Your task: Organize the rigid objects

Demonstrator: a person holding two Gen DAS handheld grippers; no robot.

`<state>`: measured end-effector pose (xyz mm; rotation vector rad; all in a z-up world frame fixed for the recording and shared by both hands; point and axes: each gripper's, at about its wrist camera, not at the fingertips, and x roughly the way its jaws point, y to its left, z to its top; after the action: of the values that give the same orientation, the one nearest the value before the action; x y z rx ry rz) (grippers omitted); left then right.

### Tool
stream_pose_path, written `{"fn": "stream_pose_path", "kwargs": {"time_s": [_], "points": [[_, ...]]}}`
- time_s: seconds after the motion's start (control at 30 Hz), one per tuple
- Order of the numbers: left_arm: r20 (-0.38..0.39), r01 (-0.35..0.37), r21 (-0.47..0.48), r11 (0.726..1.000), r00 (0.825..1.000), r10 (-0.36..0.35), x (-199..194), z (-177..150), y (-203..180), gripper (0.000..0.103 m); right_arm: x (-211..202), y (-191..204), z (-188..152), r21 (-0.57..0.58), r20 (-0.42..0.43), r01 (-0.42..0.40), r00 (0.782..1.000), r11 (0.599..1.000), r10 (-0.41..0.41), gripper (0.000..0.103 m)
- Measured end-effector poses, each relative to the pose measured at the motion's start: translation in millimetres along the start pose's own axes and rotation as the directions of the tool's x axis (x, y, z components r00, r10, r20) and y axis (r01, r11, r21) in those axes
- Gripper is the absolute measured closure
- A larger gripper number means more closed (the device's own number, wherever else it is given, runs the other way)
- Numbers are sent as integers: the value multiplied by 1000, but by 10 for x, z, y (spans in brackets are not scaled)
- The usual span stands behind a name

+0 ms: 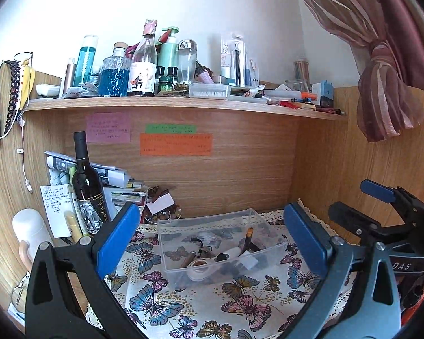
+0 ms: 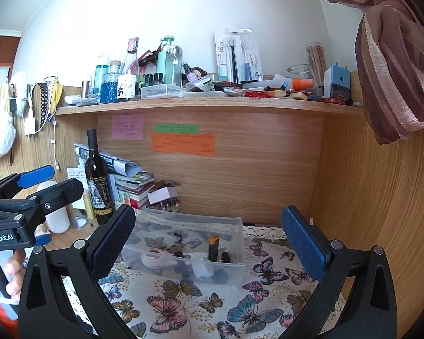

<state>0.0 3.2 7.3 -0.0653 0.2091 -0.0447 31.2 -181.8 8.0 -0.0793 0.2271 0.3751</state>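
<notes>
At far left a wine bottle (image 1: 88,186) stands against the wooden back wall, papers (image 1: 99,173) stacked behind it. My left gripper (image 1: 212,234) hangs with jaws wide apart and nothing in them, framing the clear bin (image 1: 223,250) on the butterfly cloth (image 1: 198,308) that covers the bench. Small items lie loose in the bin: a tape roll (image 1: 199,267), a brown tube (image 1: 248,238) leaning upright. My right gripper (image 2: 209,243) is likewise spread wide and empty, just before the bin. Above, a shelf (image 1: 183,104) carries crowded bottles; a curtain (image 1: 381,65) hangs at right.
</notes>
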Motion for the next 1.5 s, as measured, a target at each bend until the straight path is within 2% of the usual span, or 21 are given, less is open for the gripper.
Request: {"fn": "stream_pose_path", "kwargs": {"time_s": [0.9,1.5], "points": [[-5,4,6,1000,1000,-4,7,-22,-27,0,6,11,-2,-1,-4,-2,1000,1000,2,0],[-7,31,8,999,999,-31,7,-34,-54,0,-3,27,6,-1,4,-3,1000,1000,3,0]]}}
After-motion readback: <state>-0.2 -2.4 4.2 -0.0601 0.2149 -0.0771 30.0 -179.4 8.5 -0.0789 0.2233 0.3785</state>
